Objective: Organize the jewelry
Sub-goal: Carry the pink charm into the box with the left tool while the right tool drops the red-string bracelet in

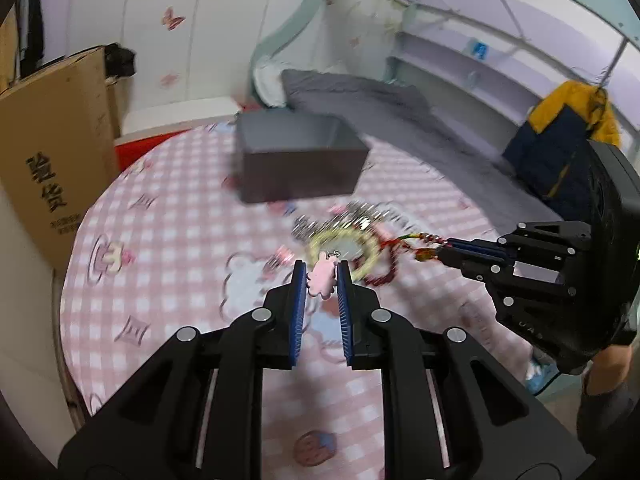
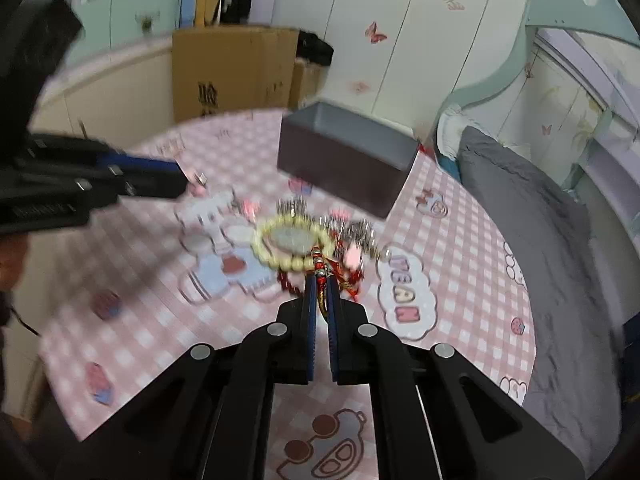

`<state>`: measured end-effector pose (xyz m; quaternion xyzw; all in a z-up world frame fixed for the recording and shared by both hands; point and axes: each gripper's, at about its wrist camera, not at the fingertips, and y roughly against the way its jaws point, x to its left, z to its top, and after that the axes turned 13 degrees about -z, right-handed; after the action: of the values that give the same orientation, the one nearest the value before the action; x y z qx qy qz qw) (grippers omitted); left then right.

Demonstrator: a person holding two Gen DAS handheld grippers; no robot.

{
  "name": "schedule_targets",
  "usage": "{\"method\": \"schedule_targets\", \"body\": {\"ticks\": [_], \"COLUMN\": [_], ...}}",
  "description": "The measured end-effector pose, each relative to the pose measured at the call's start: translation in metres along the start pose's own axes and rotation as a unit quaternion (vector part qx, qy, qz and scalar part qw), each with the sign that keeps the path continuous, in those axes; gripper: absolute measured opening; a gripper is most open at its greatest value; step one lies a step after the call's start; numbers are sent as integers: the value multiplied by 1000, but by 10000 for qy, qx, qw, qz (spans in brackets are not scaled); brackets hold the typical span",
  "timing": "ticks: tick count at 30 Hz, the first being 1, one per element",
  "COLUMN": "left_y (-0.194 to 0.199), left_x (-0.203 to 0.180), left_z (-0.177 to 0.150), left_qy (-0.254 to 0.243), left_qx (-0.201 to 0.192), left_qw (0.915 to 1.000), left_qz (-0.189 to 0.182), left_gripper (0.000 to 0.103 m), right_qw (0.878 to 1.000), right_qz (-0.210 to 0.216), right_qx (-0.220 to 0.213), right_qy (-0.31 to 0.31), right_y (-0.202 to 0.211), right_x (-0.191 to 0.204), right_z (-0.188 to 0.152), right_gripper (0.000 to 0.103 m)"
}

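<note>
Left gripper (image 1: 322, 276) pinches a light, rigid pink charm (image 1: 321, 282). Right gripper (image 2: 321, 284) is clamped on a limp red cord (image 2: 320, 276); the loose bead bracelet (image 2: 294, 246) lies just ahead, the grey box (image 2: 344, 160) beyond. Light, snag-prone pieces, probably best gripped at cord or pendant.

Each camera sits on its own gripper, looking forward and down along the fingers, close above the table (image 1: 168, 216). Both views share the table's middle, the grey box (image 1: 298, 160) at its far edge, and the bed (image 2: 532, 216) beyond.
</note>
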<state>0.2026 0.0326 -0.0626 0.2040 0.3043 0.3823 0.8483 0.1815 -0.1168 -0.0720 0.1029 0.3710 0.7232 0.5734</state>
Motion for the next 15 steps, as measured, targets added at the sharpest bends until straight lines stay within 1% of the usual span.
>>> {"method": "schedule_targets", "body": {"ticks": [4, 7, 8, 11, 15], "left_y": [0, -4, -5, -11, -32], "left_x": [-8, -5, -3, 5, 20], "left_z": [29, 51, 63, 87, 107], "left_qy": [-181, -242, -257, -196, -106], "left_qx": [-87, -124, -172, -262, -204], "left_qw": [9996, 9995, 9995, 9992, 9996], "left_qz": [-219, -129, -100, -232, -183], "left_gripper": [15, 16, 16, 16, 16], "right_qw": [9991, 9977, 9970, 9937, 9881], "right_qz": [233, 323, 330, 441, 585], "right_qx": [-223, -444, -520, -717, -931], "right_qy": [-268, -406, -467, -738, -1079], "right_y": [10, 14, 14, 9, -8], "right_x": [-15, -24, -28, -41, -54], "right_z": [24, 45, 53, 75, 103], "right_gripper": [3, 3, 3, 3, 3]}}
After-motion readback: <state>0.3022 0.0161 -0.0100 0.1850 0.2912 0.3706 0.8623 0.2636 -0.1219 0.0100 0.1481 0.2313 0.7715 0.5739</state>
